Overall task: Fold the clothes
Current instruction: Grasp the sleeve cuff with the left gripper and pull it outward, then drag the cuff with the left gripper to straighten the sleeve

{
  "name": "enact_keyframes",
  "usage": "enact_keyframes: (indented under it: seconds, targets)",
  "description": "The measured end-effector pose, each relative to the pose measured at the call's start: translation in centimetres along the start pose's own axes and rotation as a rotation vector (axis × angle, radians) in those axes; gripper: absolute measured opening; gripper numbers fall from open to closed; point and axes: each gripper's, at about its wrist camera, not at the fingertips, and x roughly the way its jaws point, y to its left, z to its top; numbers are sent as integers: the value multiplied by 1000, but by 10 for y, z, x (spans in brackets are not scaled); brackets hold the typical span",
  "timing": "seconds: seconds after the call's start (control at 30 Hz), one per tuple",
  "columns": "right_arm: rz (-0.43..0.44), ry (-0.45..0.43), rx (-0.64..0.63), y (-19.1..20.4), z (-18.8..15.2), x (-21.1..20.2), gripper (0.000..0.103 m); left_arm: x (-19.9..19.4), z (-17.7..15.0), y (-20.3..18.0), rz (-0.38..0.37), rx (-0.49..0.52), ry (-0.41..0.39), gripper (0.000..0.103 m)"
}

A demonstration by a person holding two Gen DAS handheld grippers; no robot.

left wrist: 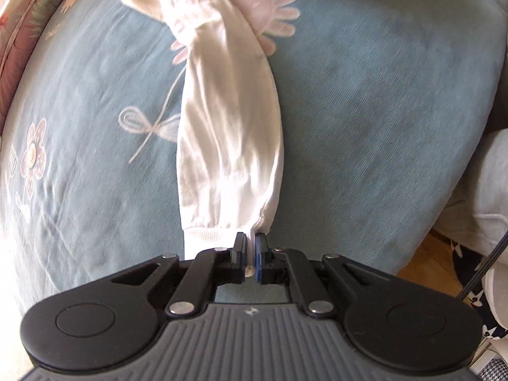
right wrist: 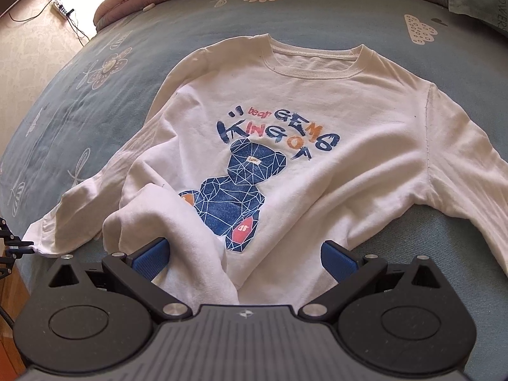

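Leftmost, the left gripper (left wrist: 250, 247) has its 2 jaws pinched tight on the ribbed cuff (left wrist: 206, 233) of a white sleeve (left wrist: 228, 133). In the left wrist view that sleeve runs straight up from the jaws, stretched over the blue floral bedspread (left wrist: 381, 111), and twists near the top where it meets the rest of the garment. A pink daisy print (left wrist: 273, 6) shows beside the twist, and a pink-and-green quilt (left wrist: 19, 25) edges the bed at the far left. A strip of wooden floor (left wrist: 422, 260) shows at the lower right of that view.

Further right, the white long-sleeved sweatshirt (right wrist: 317, 101) lies face up on the bedspread (right wrist: 95, 127), neckline away from the camera. Its chest carries a navy geometric bear print (right wrist: 235, 190) under navy and orange lettering. In the right wrist view the left gripper (right wrist: 19, 247) appears at the left edge, clamped on the sleeve end. A fold of the hem (right wrist: 177, 228) bunches up near the camera, partly covering the bear.

The right gripper (right wrist: 244, 260) has its jaws spread wide, its blue pads (right wrist: 149, 260) on either side of the hem, with the bunched fold next to the left pad. Whether the pads touch the cloth I cannot tell. The sweatshirt's other sleeve (right wrist: 470, 184) trails off to the right.
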Motion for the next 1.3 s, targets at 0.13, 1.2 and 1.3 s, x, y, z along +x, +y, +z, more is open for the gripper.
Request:
enact_keyframes:
  seconds: [0.13,1.2,1.3]
  targets:
    - [-10,2,-12,3,5,3,103,12,-19,16,35,-53,62,4]
    - [30,-4,-106,45,37,22,103,28,-87,106,-167,-1120,-19,33]
    - [36,-3,-98,50,42,23,103,50,-107,104,-178,-1261,-10,33]
